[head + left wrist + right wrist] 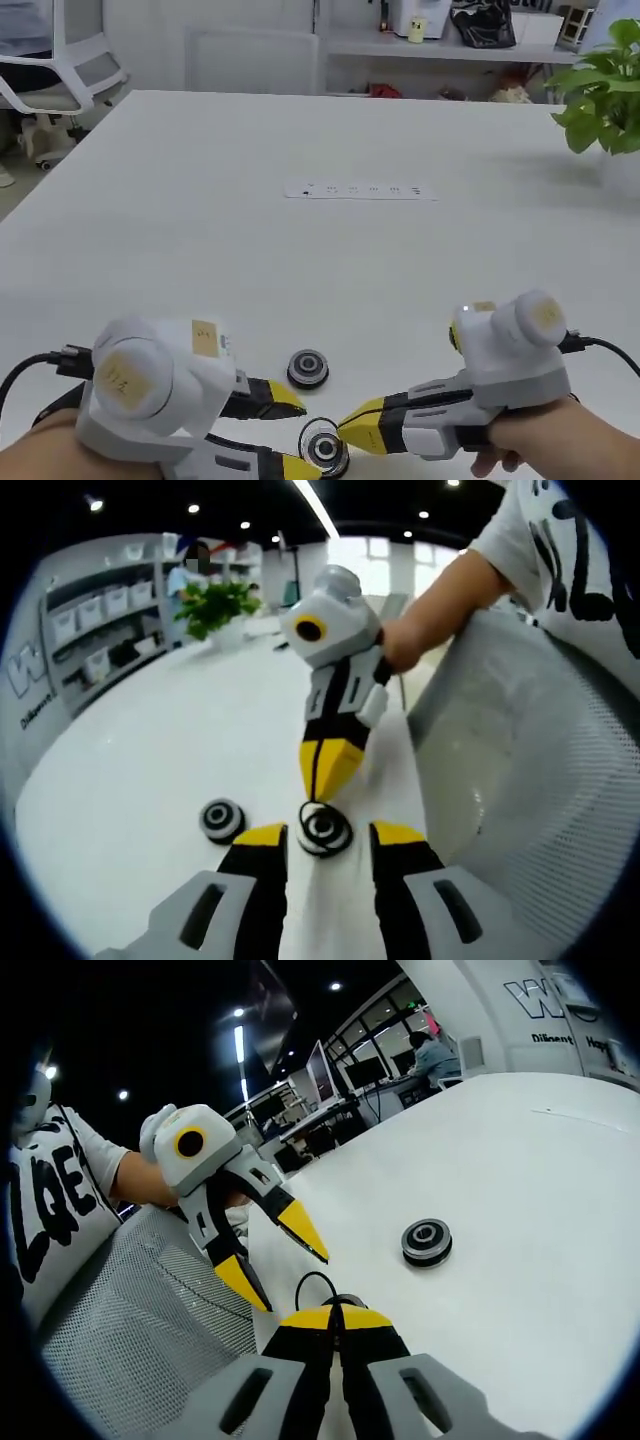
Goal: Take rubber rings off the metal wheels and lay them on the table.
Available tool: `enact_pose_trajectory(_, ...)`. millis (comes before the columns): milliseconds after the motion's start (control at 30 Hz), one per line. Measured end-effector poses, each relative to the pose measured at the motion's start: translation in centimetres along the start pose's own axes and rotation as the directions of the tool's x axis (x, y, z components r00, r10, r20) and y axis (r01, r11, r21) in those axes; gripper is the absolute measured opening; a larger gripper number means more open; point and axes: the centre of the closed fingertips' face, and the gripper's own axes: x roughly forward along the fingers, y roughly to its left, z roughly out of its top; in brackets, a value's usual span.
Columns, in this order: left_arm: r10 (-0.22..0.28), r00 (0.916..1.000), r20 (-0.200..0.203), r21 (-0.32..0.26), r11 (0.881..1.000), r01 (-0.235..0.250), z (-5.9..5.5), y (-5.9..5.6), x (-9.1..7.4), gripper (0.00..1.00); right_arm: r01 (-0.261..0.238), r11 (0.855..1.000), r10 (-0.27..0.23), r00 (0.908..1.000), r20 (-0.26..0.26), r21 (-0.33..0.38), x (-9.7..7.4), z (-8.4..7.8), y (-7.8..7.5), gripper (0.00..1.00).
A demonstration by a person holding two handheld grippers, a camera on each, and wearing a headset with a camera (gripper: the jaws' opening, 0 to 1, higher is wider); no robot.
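Observation:
Two small metal wheels lie near the table's front edge. One wheel (308, 368) (222, 820) (427, 1242) sits alone with its black rubber ring on. The other wheel (327, 449) (325, 828) lies between the spread jaws of my left gripper (308, 436) (330, 832) (287, 1276), which is open and not touching it. My right gripper (345, 430) (325, 790) (337, 1312) comes in from the opposite side, shut on a thin black rubber ring (314, 1284) that loops up from its tips at this wheel.
A white power strip (360, 190) lies mid-table. A green plant (605, 95) stands at the far right, a white chair (60, 50) at the far left, and shelves behind. A mesh chair back (520, 760) is close to the person.

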Motion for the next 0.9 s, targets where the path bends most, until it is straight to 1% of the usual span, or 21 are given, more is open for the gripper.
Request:
enact_pose_trajectory(133,0.007,1.0000,0.006,-0.004,1.000,-0.007,0.1,0.0,-0.4,0.35,-0.003,1.000,0.003,1.0000,0.000,-0.001,0.0,0.1,0.1,0.00)
enact_pose_trajectory(333,0.026,0.9994,0.022,-0.016,1.000,-0.026,0.2,0.4,-1.2,0.39,-0.002,1.000,0.002,1.0000,0.006,0.001,-0.1,0.4,0.1,0.00)
enact_pose_trajectory(567,0.037,0.9990,0.025,-0.021,0.999,-0.036,-0.1,0.3,-2.0,0.44,0.002,1.000,-0.002,1.0000,0.007,-0.004,-0.3,0.7,0.2,0.00)
enact_pose_trajectory(733,0.053,0.9982,0.029,-0.027,0.998,-0.052,-0.2,0.5,-2.6,0.47,0.006,1.000,-0.006,0.9999,0.012,-0.005,-0.4,1.0,0.1,0.00)
enact_pose_trajectory(900,0.074,0.9964,0.042,-0.039,0.997,-0.072,-0.2,0.9,-3.4,0.48,0.012,1.000,-0.012,0.9999,0.011,-0.005,-0.5,1.2,0.1,0.00)
